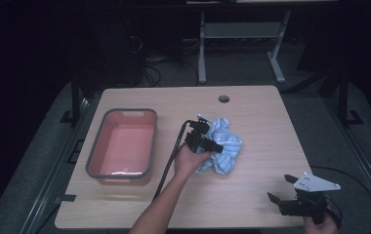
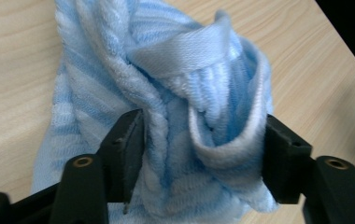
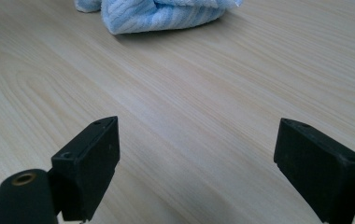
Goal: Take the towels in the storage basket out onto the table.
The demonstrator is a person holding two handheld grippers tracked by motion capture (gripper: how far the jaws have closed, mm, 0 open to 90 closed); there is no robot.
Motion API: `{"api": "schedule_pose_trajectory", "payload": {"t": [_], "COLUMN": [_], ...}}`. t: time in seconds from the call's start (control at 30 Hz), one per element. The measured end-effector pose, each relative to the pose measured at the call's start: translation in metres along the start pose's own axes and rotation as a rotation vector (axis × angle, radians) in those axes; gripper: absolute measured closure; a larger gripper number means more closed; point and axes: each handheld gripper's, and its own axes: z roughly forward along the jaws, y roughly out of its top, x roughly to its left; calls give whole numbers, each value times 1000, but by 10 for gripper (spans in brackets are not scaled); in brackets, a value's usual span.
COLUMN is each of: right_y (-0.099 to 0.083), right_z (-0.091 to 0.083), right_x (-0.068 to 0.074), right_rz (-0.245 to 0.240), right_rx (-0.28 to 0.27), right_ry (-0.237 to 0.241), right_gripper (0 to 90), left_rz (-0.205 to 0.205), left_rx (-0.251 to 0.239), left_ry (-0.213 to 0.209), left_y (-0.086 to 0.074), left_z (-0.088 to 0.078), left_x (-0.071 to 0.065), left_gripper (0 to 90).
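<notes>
A crumpled light-blue striped towel lies on the wooden table, a little right of centre. My left gripper reaches into it from the left, held by a hand. In the left gripper view the jaws stand apart with thick folds of the towel bulging loosely between them, the left gripper low over the cloth. My right gripper rests near the table's front right corner with its jaws wide apart. In the right gripper view the right gripper has bare wood between its jaws, and the towel lies farther off.
A pink tub with a grey rim stands on the left side of the table. A round cable hole sits near the far edge. The left gripper's cable trails back along the forearm. Dark floor and a desk frame lie beyond.
</notes>
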Motion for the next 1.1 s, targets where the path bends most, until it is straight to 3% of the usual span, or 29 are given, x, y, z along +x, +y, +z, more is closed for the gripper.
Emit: {"api": "schedule_pose_trajectory", "payload": {"t": [0.27,0.37,0.53,0.7,1.1], "right_y": [0,-1,-1,0,-1], "right_z": [0,-1,-1,0,-2], "right_x": [-1,-2,-2,-1,-4], "right_rz": [-8,-1,-1,-4,6], "right_rx": [2,1,2,5,6], "right_ry": [-8,-9,-10,-12,-22], "right_gripper": [137,137,137,137,137], "left_rz": [12,35,27,51,65], "left_rx": [-18,-13,-33,-32,-49], "left_ry": [7,26,14,8,-12], "left_y": [-4,-7,-15,-23,-40], "left_z": [-11,-15,-23,-31,-46], "left_x": [0,0,4,4,5], "left_gripper": [308,294,287,286,291]}}
